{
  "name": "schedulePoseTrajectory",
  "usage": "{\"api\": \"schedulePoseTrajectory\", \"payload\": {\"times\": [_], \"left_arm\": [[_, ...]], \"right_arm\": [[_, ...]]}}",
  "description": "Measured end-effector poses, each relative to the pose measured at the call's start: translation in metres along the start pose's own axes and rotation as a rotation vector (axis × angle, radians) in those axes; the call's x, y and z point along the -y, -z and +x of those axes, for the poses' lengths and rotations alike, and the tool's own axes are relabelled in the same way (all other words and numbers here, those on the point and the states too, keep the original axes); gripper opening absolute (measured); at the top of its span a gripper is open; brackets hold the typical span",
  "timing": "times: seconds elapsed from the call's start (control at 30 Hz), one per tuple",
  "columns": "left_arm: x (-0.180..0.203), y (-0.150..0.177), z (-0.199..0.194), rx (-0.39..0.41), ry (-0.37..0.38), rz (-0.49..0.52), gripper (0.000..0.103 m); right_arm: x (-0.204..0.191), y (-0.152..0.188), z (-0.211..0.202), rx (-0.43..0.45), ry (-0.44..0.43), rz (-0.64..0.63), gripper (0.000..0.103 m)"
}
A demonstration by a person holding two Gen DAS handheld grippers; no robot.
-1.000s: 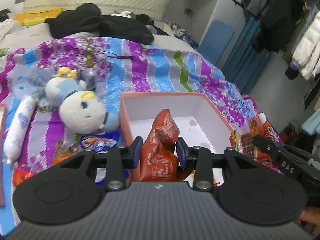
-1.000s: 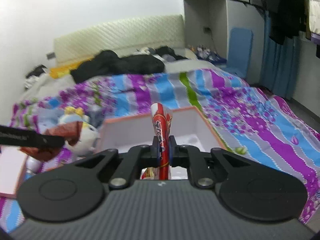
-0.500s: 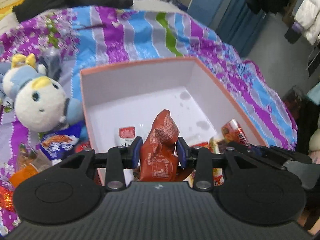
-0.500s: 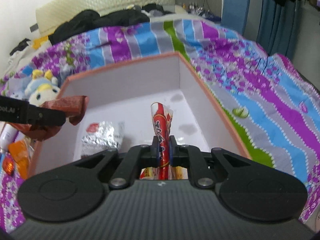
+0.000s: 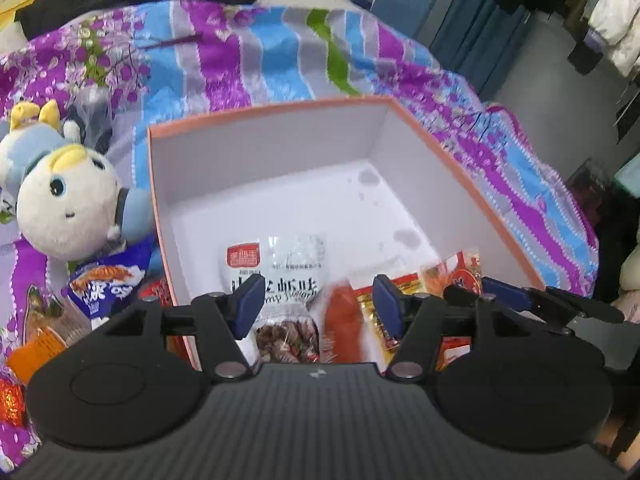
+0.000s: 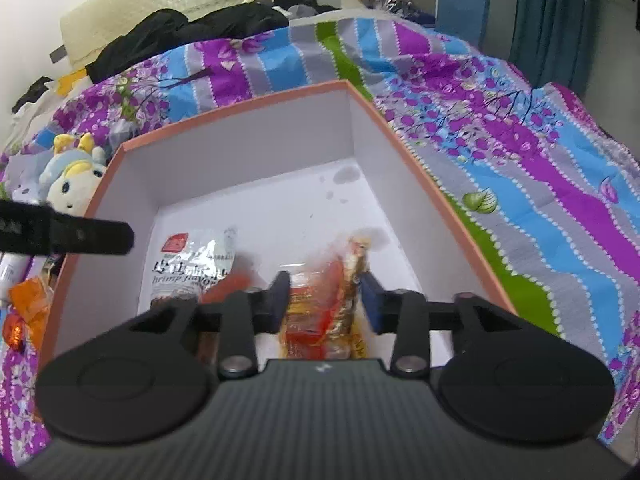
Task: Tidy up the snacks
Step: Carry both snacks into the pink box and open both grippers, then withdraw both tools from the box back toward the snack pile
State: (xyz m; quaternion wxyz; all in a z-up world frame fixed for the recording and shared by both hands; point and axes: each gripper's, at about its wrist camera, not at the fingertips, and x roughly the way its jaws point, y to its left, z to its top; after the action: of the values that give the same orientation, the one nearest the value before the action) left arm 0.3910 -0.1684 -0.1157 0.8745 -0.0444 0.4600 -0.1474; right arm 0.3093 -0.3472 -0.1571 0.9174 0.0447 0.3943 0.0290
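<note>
An open box with an orange rim and white inside point(image 5: 260, 160) point(image 6: 240, 152) lies on the bedspread. My left gripper point(image 5: 316, 306) hangs over its near left part with its jaws opening. A blurred orange-brown packet point(image 5: 342, 320) point(image 6: 230, 286) drops free between them, beside a silver shrimp-flavour packet point(image 5: 284, 280) point(image 6: 196, 264) on the box floor. My right gripper point(image 6: 325, 300) point(image 5: 540, 304) is over the near right part, jaws also opening. A blurred red-and-yellow packet point(image 6: 332, 280) point(image 5: 452, 276) sits loose between the pads. A left finger point(image 6: 80, 234) reaches in from the left.
A white and blue plush toy point(image 5: 64, 200) point(image 6: 72, 184) lies left of the box. A blue snack packet point(image 5: 108, 280) and orange packets point(image 5: 36, 352) point(image 6: 28, 304) lie by the box's near left corner. Black clothes point(image 6: 180, 32) are heaped at the bed's far end.
Both grippers came down over the box and then opened. The orange-brown packet left the left jaws and the red-and-yellow packet left the right jaws; both now blur downward.
</note>
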Motion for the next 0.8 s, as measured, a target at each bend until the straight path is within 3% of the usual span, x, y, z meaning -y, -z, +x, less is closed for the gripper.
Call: {"api": "schedulePoseTrajectory", "payload": {"times": [0.37,0.6,0.8], "left_arm": [[0.001,0.003,-0.080,0.143,0.029,0.028,0.065],[-0.008,0.026,-0.129,0.209,0.029,0.041,0.065],[-0.024,0.051,-0.171,0.266,0.004,0.017,0.065]], "right_arm": [[-0.011,-0.020,-0.061,0.152,-0.038,0.017,0.045],[-0.037,-0.023,-0.110,0.253,-0.088,0.008,0.045],[-0.063,-0.009,-0.136,0.284,-0.113,-0.011,0.045]]}}
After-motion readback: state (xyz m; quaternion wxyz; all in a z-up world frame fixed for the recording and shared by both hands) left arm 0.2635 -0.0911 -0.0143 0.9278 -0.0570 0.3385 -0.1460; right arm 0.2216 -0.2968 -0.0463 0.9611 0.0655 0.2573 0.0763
